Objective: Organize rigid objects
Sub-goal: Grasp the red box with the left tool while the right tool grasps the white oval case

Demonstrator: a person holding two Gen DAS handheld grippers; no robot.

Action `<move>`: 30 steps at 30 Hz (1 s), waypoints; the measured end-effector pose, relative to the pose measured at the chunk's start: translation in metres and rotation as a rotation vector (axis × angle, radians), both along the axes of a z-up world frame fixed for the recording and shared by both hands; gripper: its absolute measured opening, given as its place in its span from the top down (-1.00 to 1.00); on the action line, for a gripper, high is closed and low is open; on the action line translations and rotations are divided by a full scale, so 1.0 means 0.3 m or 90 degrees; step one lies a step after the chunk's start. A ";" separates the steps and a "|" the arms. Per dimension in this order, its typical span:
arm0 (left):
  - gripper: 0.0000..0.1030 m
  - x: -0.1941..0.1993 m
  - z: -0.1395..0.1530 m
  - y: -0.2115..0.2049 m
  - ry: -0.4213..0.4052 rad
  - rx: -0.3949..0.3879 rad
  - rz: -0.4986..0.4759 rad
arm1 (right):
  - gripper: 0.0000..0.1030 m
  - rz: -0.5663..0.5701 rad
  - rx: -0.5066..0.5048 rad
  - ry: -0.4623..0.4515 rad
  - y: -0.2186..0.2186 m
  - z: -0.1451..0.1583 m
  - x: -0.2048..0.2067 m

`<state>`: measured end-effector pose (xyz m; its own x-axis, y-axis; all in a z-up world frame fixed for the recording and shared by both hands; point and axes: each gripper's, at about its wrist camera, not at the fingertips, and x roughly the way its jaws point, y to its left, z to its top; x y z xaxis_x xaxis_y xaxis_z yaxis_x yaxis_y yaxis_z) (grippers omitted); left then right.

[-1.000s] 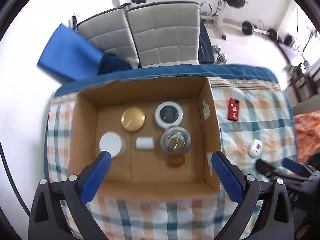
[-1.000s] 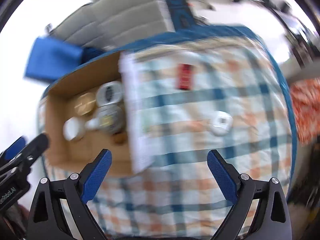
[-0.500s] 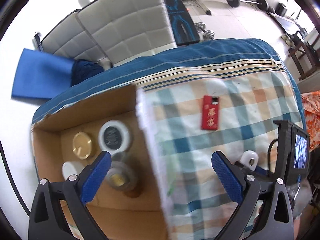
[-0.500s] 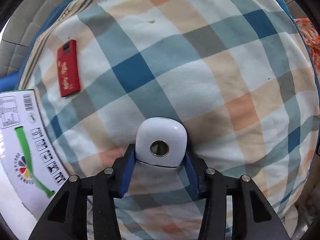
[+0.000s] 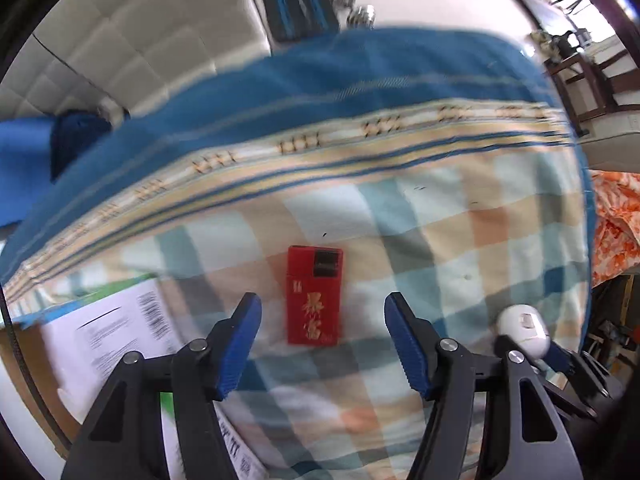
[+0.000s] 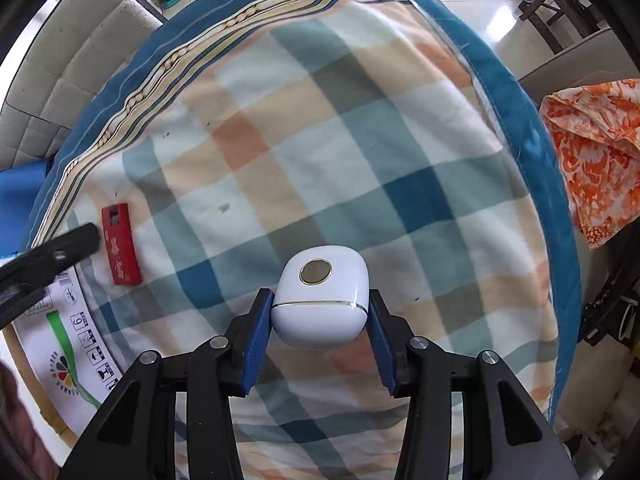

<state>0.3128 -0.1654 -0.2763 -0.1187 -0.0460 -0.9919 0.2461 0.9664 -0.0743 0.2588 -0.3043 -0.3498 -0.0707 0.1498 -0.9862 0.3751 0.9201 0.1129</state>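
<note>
Our right gripper [image 6: 320, 322] squeezes the small white case [image 6: 320, 304], lifted over the checked cloth [image 6: 360, 140], with open cloth far ahead up to its blue edge. Our left gripper [image 5: 323, 344] has just been closing, but its pads do not touch the flat red box [image 5: 315, 296] lying between them. The white box flap [image 5: 120, 336] sits close on the left.

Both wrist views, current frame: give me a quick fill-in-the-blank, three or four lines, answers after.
1. The right gripper is shut on a ____ case with a round metal button.
2. Between the left gripper's jaws, not yet touched, lies a flat ____ box with gold characters.
3. Both items are over a ____ blanket.
4. The printed white flap lies to the ____ of the flat box in the left wrist view.

Missing words: white; red; checked; left
</note>
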 end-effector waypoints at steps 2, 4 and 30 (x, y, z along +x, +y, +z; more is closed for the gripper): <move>-0.21 0.011 -0.063 -0.003 0.035 0.009 0.002 | 0.08 -0.003 0.006 0.000 -0.012 -0.007 0.013; -0.20 0.014 -0.121 -0.003 0.068 0.010 0.006 | 0.11 -0.005 0.010 -0.001 -0.034 -0.007 0.038; 0.39 -0.180 0.230 0.018 -0.077 -0.061 -0.001 | 0.57 -0.017 0.049 -0.064 -0.056 0.150 -0.072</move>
